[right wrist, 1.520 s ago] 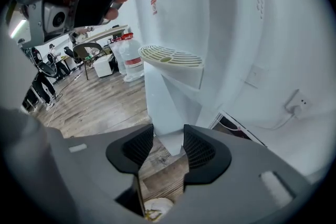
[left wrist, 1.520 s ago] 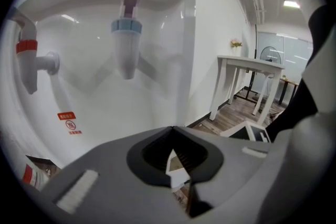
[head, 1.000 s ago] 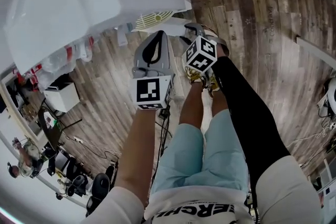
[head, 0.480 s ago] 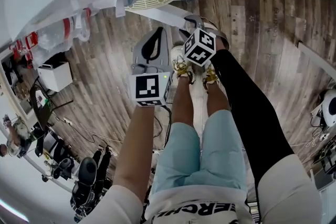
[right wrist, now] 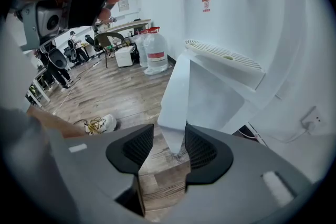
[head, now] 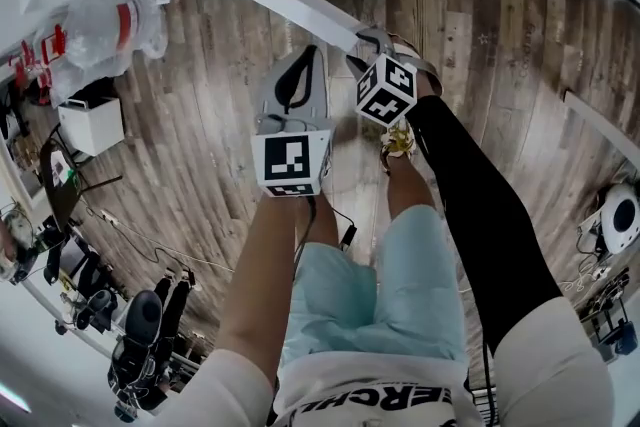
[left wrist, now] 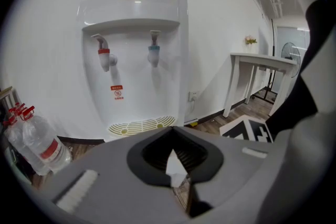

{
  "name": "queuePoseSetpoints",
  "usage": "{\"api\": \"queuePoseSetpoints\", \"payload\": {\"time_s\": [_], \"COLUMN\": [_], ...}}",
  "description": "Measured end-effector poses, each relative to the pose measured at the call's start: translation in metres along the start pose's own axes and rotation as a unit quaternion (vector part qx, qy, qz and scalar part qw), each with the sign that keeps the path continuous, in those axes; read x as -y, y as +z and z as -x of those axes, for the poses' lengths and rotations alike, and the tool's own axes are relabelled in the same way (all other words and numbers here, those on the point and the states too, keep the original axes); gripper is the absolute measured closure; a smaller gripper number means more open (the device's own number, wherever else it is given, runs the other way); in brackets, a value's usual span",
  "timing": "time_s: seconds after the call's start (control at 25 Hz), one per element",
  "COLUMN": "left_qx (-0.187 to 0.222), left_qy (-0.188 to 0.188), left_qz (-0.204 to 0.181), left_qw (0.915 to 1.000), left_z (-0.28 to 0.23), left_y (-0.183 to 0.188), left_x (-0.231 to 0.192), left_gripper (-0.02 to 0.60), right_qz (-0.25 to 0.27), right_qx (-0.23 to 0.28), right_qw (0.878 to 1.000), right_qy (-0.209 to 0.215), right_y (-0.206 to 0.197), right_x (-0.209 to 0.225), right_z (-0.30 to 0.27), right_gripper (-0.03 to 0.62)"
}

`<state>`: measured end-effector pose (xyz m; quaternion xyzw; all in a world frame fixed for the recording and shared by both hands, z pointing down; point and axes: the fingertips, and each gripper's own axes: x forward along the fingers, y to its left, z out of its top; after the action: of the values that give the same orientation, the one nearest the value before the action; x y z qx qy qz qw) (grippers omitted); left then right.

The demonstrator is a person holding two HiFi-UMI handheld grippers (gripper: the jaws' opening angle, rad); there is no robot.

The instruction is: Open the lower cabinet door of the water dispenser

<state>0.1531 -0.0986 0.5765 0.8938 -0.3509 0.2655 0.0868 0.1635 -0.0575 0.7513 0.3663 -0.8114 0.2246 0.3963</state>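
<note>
Water dispenser [left wrist: 131,55] is standing at the far side, against the wall. Its lower cabinet door [right wrist: 181,97] is hanging swung out toward the near right, below the drip tray [right wrist: 223,55]. I'm clamping the right gripper [right wrist: 164,152] narrow on the door's free edge, between the pads. I'm holding the left gripper [left wrist: 176,165] just left of it, jaws together, nothing in them. Spare bottles [left wrist: 37,141] are sitting left of the dispenser.
</note>
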Motion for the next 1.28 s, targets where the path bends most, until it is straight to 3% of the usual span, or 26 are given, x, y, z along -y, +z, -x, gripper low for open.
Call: {"api": "queuePoseSetpoints", "payload": {"time_s": [0.64,1.28], "left_qx": [0.001,0.010], "left_qy": [0.029,0.029], "left_qz": [0.018,0.031], "left_qw": [0.9994,0.9991], "left_z": [0.033,0.067], "left_y": [-0.031,-0.044], "left_x": [-0.036,-0.082], "left_gripper": [0.525,0.525], "right_qz": [0.033,0.050], "right_qx": [-0.033,-0.063], "right_qw": [0.999,0.997], "right_qy": [-0.008,-0.009], "right_y": [0.004,0.022], "right_x": [-0.030,-0.077], "right_z": [-0.005,-0.016], "right_gripper": [0.424,0.424]}}
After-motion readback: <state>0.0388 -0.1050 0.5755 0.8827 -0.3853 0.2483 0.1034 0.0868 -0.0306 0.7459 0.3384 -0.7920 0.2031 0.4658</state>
